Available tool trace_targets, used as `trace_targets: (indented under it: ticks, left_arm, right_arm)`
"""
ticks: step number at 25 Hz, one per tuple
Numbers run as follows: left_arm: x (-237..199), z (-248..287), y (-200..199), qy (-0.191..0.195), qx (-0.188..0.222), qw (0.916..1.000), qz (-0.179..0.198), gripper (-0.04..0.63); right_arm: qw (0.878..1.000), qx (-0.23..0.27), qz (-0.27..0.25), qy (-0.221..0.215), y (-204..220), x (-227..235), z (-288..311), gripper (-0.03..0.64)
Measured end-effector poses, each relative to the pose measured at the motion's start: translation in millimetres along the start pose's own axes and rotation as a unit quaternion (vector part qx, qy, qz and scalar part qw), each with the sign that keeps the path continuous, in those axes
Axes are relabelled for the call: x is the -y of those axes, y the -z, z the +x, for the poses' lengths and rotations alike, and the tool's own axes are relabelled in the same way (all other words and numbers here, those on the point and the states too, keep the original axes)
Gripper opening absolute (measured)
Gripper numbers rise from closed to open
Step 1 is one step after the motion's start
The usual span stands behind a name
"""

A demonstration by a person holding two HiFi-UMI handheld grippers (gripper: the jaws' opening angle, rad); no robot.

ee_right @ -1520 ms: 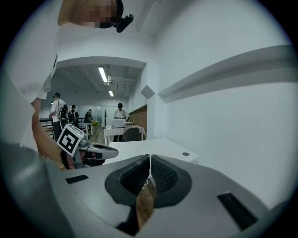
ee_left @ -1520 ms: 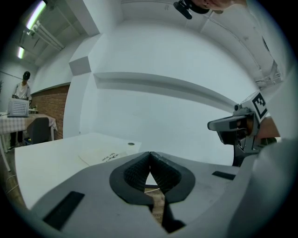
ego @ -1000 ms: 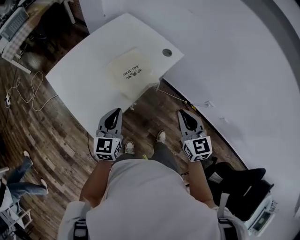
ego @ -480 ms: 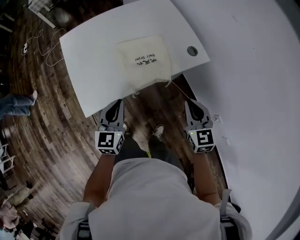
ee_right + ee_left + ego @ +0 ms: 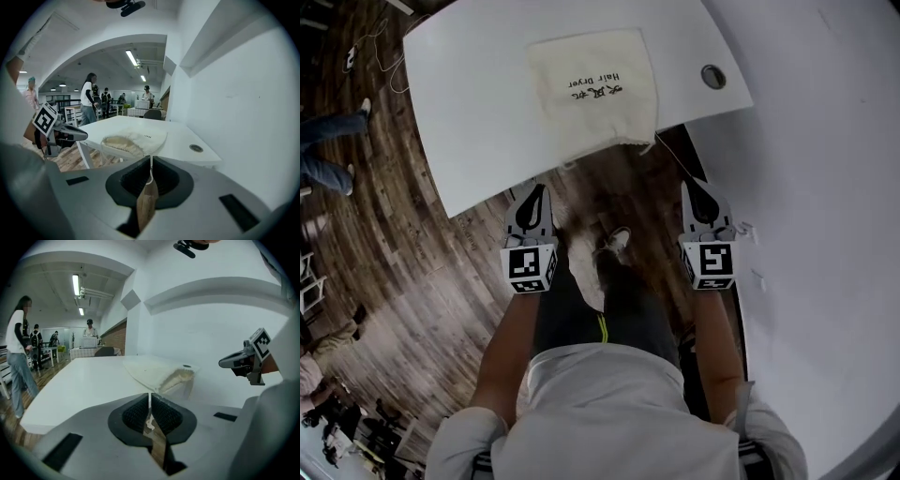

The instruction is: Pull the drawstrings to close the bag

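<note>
A cream cloth bag (image 5: 592, 86) printed "Hair Dryer" lies on the white table (image 5: 478, 122), its gathered mouth at the near edge. Below that edge my left gripper (image 5: 535, 187) is shut on the left drawstring (image 5: 558, 169). Level with it on the right, my right gripper (image 5: 691, 184) is shut on the right drawstring (image 5: 667, 159). In the left gripper view the string (image 5: 149, 397) runs from the closed pads of the left gripper (image 5: 149, 401) up to the bag (image 5: 157, 373). The right gripper view shows the string (image 5: 151, 164) pinched in the right gripper (image 5: 151, 169), bag (image 5: 133, 140) beyond.
A round cable hole (image 5: 712, 76) sits in the table's right corner. A white wall (image 5: 825, 187) runs close along the right. Wooden floor (image 5: 422, 281) lies below, with cables at the far left. A bystander's legs (image 5: 323, 141) stand left; several people (image 5: 18, 352) stand farther off.
Both grippers have sunk and drawn back from the table's near edge, still shut on the strings. The head view has swung, so the table and bag now sit higher in it.
</note>
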State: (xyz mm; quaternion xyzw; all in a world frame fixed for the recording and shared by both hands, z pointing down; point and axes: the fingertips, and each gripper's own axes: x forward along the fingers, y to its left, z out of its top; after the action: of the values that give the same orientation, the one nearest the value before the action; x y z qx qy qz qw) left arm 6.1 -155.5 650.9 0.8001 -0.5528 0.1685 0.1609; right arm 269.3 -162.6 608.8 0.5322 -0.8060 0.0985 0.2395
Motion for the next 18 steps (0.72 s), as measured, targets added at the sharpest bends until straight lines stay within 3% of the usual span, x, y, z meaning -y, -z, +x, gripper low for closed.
trace_targets:
  ticks: [6, 18]
  left_arm:
    - [-9, 56, 70, -0.034, -0.023, 0.9991, -0.01, 0.029]
    - [0, 91, 107, -0.026, -0.018, 0.9995, 0.003, 0.085]
  right_arm:
    - [0.999, -0.015, -0.001, -0.033, 63, 0, 61, 0.037]
    - [0.998, -0.036, -0.009, -0.055, 125, -3, 118, 0.038]
